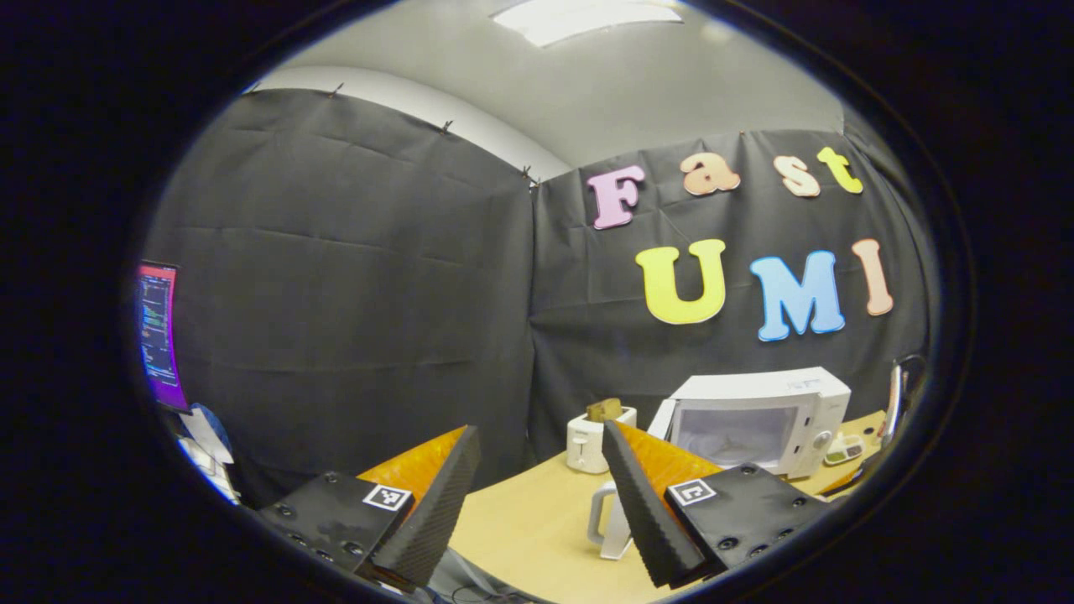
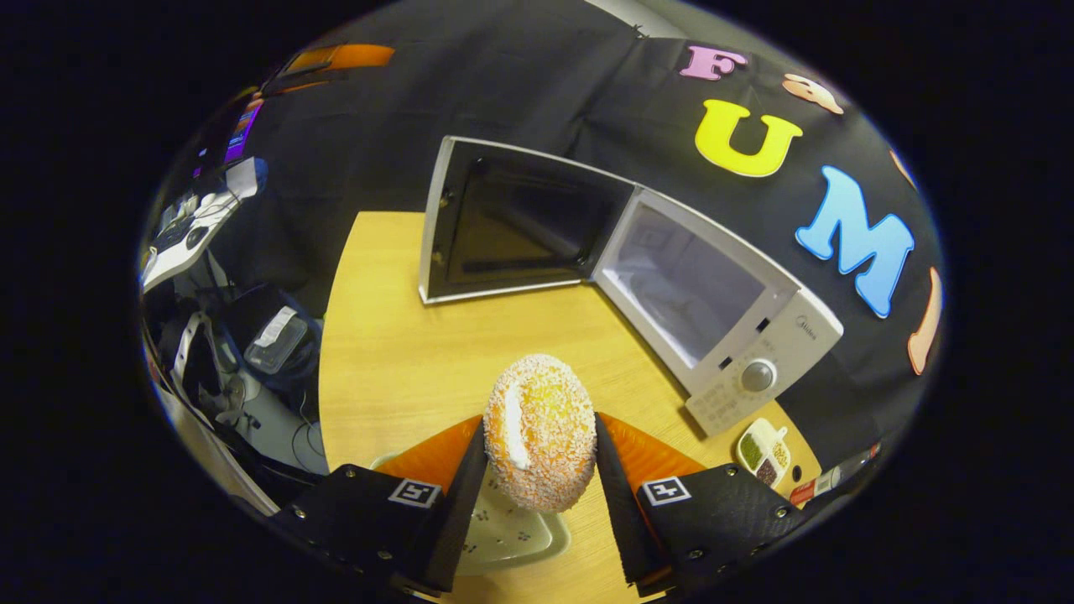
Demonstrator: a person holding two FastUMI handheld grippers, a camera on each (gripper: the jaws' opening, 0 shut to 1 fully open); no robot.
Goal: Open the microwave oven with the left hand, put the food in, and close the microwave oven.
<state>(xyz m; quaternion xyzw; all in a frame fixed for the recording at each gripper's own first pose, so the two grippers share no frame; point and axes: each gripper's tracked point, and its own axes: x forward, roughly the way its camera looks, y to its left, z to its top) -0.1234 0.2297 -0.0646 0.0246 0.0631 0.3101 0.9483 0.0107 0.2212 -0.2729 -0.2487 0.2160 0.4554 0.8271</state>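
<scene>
Microwave oven (image 1: 759, 419) in left gripper view: white, at the far right of the tabletop (image 1: 529, 512), well apart from the left tongs (image 1: 537, 495), which are spread wide with nothing between them. A white toaster (image 1: 597, 436) with a slice sticking out of it stands left of the oven, a white mug (image 1: 606, 524) nearer, just beside the right-hand finger. Small sectioned dish (image 1: 843, 450) sits by the oven's control side; contents too small to tell here. Right gripper view: oven door (image 2: 516, 222) swung fully open to the left, cavity (image 2: 688, 285) looks empty. Right tongs (image 2: 537, 470) are clamped on the food, a crumb-coated oval bun (image 2: 541, 432) with a cream stripe, both fingers pressing its flanks, held above a pale plate (image 2: 512, 537) and near the oven mouth. Judgement: bun is light, soft, crumbly coating; squeezes easily, so hold the flanks gently, no more pressure. Sectioned dish (image 2: 762, 451) by the control panel holds green and pale bits.
</scene>
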